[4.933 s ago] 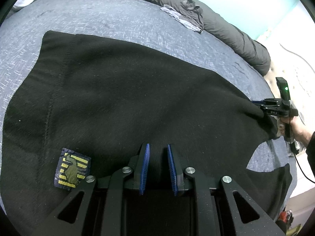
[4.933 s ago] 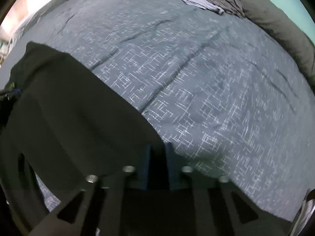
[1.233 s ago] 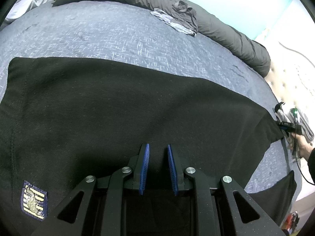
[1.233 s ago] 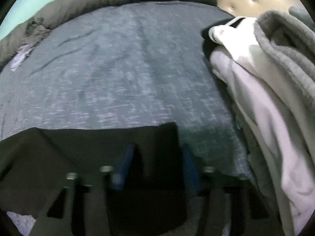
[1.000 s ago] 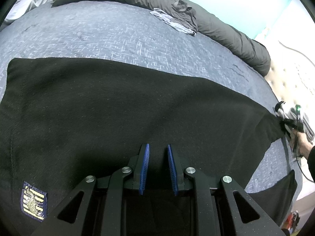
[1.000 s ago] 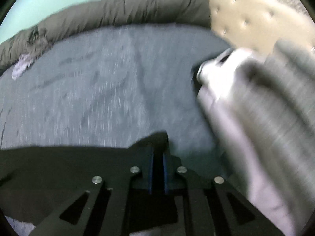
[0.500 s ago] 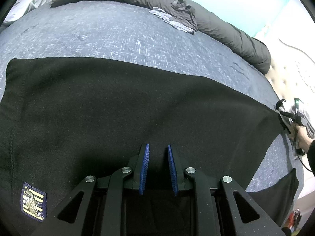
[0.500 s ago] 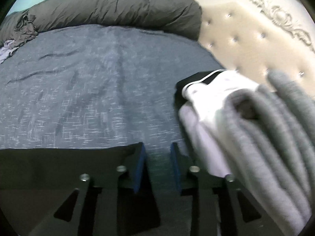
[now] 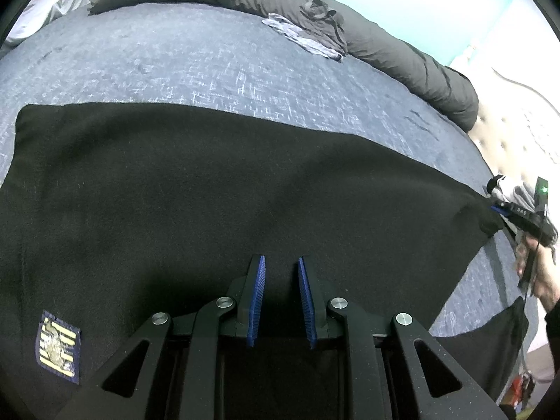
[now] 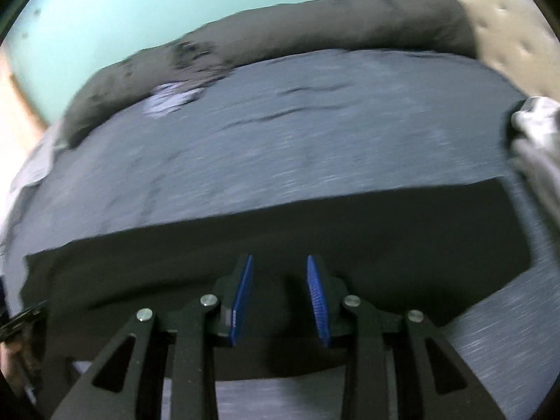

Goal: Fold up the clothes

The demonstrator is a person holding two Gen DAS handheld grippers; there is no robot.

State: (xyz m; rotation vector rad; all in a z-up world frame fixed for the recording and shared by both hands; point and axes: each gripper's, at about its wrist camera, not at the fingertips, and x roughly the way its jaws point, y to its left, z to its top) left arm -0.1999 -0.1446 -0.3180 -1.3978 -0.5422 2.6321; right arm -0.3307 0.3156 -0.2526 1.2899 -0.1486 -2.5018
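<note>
A black garment point(image 9: 245, 189) lies spread flat on the blue-grey bed, with a blue and yellow patch point(image 9: 57, 346) at its near left. It also shows in the right wrist view point(image 10: 280, 238). My left gripper point(image 9: 281, 262) is over the garment's near edge, its blue pads a little apart with black cloth between them. My right gripper point(image 10: 279, 260) is open and empty, hovering above the garment; in the left wrist view it point(image 9: 504, 208) sits by the garment's far right corner.
A rolled grey duvet point(image 9: 350, 28) runs along the far edge of the bed, with a small pale cloth point(image 9: 304, 36) by it. A pile of white and grey clothes point(image 10: 535, 140) lies at the right by the tufted headboard point(image 9: 518, 122).
My right gripper has let go of the garment's corner, opened and swung back to look over the garment. The garment now lies flat. My left gripper has not moved.
</note>
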